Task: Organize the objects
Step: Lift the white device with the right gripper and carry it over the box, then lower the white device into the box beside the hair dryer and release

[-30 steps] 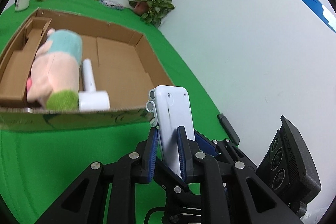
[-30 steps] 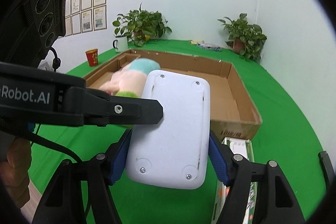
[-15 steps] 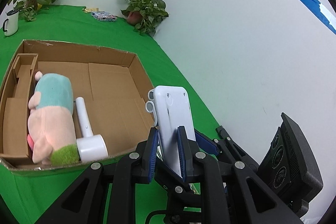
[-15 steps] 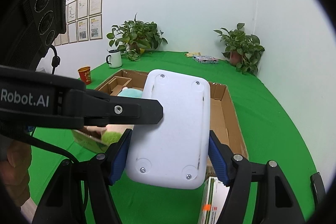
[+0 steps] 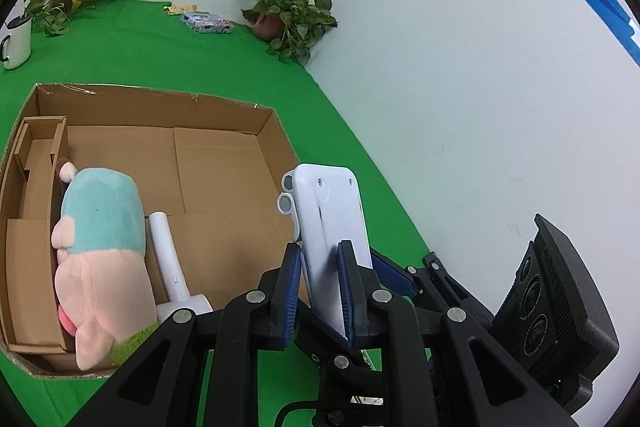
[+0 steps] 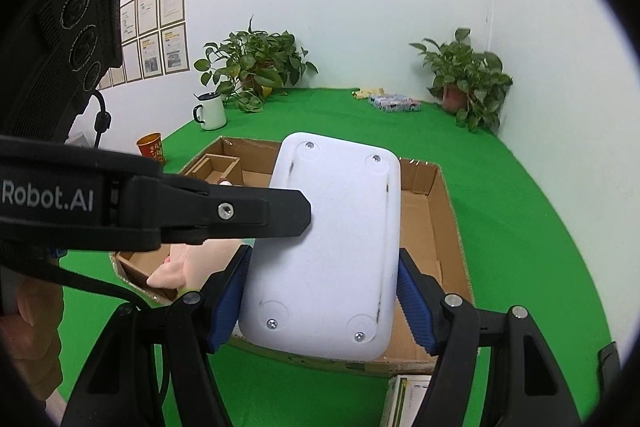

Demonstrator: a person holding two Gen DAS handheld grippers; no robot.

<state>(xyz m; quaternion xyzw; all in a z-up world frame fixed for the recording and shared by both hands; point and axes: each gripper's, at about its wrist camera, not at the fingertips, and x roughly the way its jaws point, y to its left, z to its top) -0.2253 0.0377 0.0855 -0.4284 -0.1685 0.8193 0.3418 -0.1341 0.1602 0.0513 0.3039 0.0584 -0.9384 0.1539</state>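
Observation:
Both grippers hold one flat white plastic device (image 5: 328,219) in the air, above the near right edge of an open cardboard box (image 5: 224,163). My left gripper (image 5: 319,291) is shut across its thin sides. My right gripper (image 6: 322,295) is shut across its width, and its screwed underside (image 6: 328,247) faces the right wrist camera. In the box lie a pink and teal plush toy (image 5: 100,251) and a white handheld device (image 5: 172,267).
Green cloth (image 6: 520,211) covers the table. Potted plants (image 6: 256,67) (image 6: 468,83), a white mug (image 6: 210,111), a red cup (image 6: 152,147) and a patterned packet (image 6: 394,103) stand at the back. A printed box (image 6: 404,403) lies near the front. A white wall is close on the right.
Both grippers have risen with the white device. The box now lies lower in both views and more of its inside shows.

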